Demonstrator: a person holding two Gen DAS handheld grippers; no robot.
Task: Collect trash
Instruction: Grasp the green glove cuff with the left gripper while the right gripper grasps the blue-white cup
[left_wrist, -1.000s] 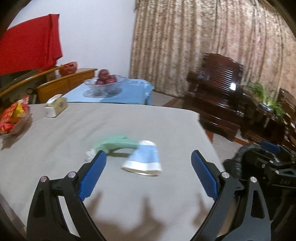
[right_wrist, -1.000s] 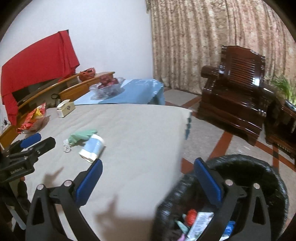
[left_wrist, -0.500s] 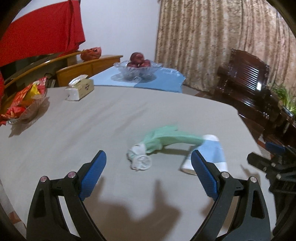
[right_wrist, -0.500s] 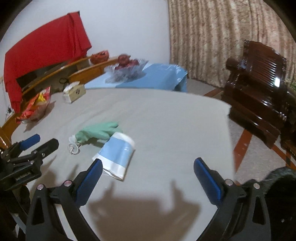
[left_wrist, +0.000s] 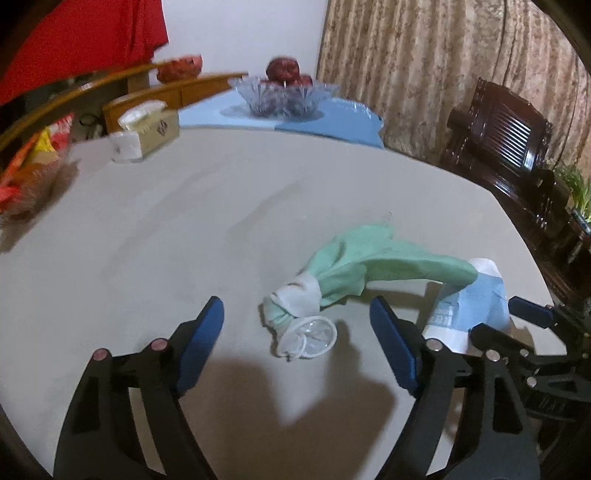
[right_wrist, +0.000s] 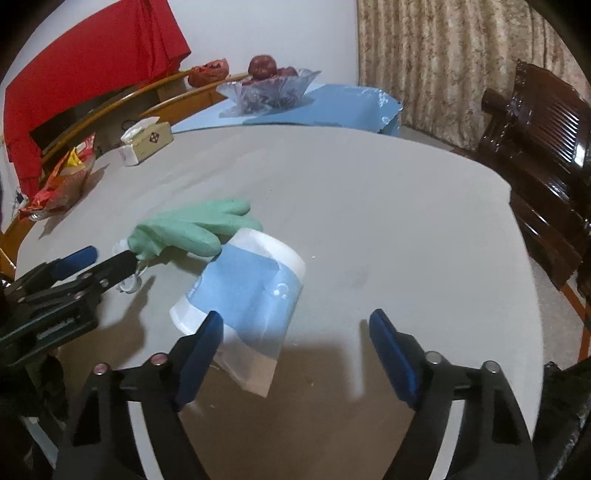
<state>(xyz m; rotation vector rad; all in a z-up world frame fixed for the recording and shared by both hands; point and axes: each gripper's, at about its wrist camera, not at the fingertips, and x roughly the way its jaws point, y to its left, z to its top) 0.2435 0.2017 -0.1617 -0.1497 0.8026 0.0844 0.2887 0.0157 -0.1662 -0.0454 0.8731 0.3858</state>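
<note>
A crumpled green glove (left_wrist: 354, 266) with a white knotted end and clear ring lies on the grey table (left_wrist: 166, 229). A blue-and-white plastic pouch (right_wrist: 251, 291) lies beside it, also in the left wrist view (left_wrist: 472, 306). My left gripper (left_wrist: 297, 332) is open and empty, its jaws either side of the glove's white end. My right gripper (right_wrist: 295, 343) is open and empty, its left fingertip at the pouch's near edge. The glove shows in the right wrist view (right_wrist: 192, 229).
A tissue box (left_wrist: 147, 129), a snack basket (right_wrist: 62, 181) and a glass fruit bowl (left_wrist: 284, 94) on a blue cloth stand at the table's far side. A dark wooden armchair (right_wrist: 546, 147) stands right. A black trash bag (right_wrist: 565, 417) is at lower right.
Both grippers have moved in closer to the trash. The left now frames the glove's white end; the right has swung from the trash bag to the pouch.
</note>
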